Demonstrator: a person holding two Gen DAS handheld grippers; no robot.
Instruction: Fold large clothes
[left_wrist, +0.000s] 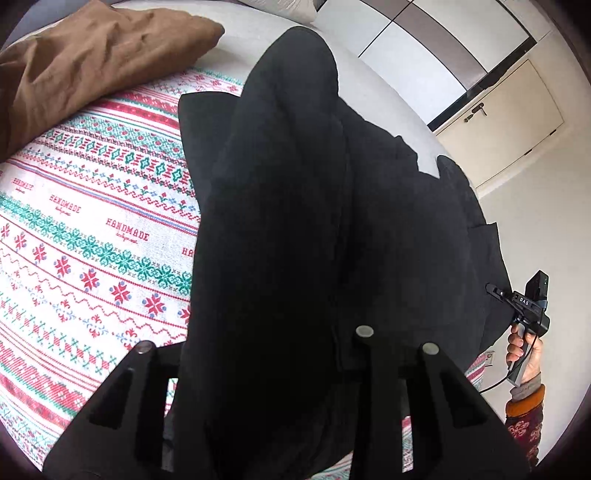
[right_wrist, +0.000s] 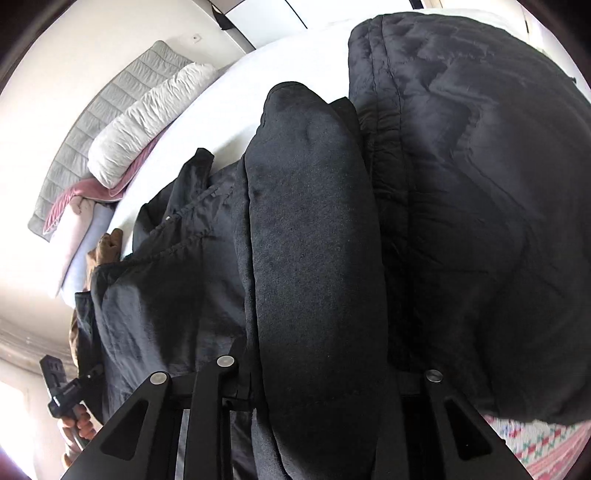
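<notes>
A large black garment (left_wrist: 295, 221) lies over the patterned bedspread (left_wrist: 92, 240) and fills the middle of both views (right_wrist: 461, 221). My left gripper (left_wrist: 284, 347) is shut on a thick fold of the black fabric, which runs up between its fingers. My right gripper (right_wrist: 317, 373) is shut on another rolled fold of the same garment (right_wrist: 314, 258). The right gripper also shows at the right edge of the left wrist view (left_wrist: 496, 291), at the garment's far edge. The left gripper shows at the lower left of the right wrist view (right_wrist: 92, 373), its tips hidden in the cloth.
A brown cloth (left_wrist: 92, 62) lies bunched at the top left of the bed. Grey and white pillows (right_wrist: 140, 122) and pink cloth (right_wrist: 81, 192) are stacked at the bed's far side. A wall with a cream door (left_wrist: 509, 122) stands beyond the bed.
</notes>
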